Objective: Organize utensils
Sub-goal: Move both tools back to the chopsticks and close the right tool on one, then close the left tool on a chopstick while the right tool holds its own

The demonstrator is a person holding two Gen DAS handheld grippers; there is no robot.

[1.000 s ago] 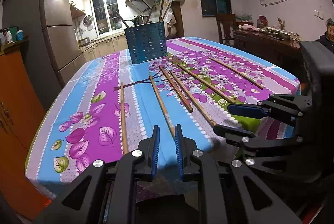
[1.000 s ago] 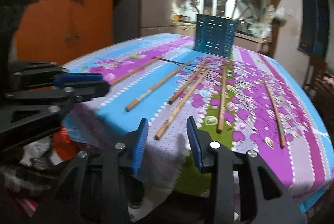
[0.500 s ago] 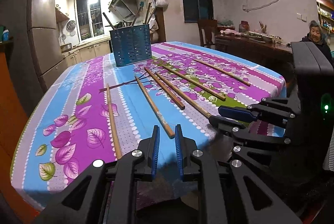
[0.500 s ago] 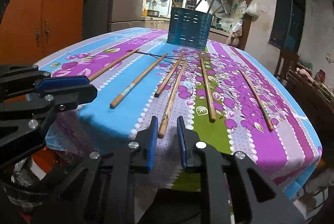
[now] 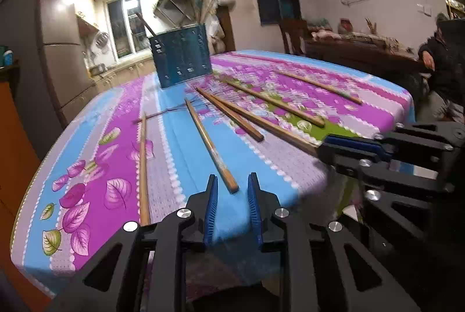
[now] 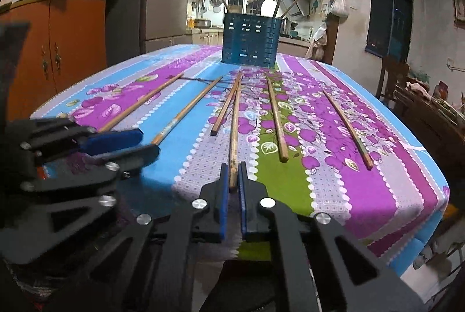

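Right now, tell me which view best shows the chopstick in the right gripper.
The right wrist view: the chopstick runs full length up the frame into the right gripper. The left wrist view shows it slanting, its near end hidden by that gripper.

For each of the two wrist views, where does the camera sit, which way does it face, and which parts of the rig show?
Left wrist: behind the left gripper, looking along the table toward the blue utensil basket; the right gripper shows at right.
Right wrist: behind the right gripper, shut on a chopstick, facing the same basket; the left gripper shows at left.
Shared: basket, loose chopsticks, floral tablecloth.
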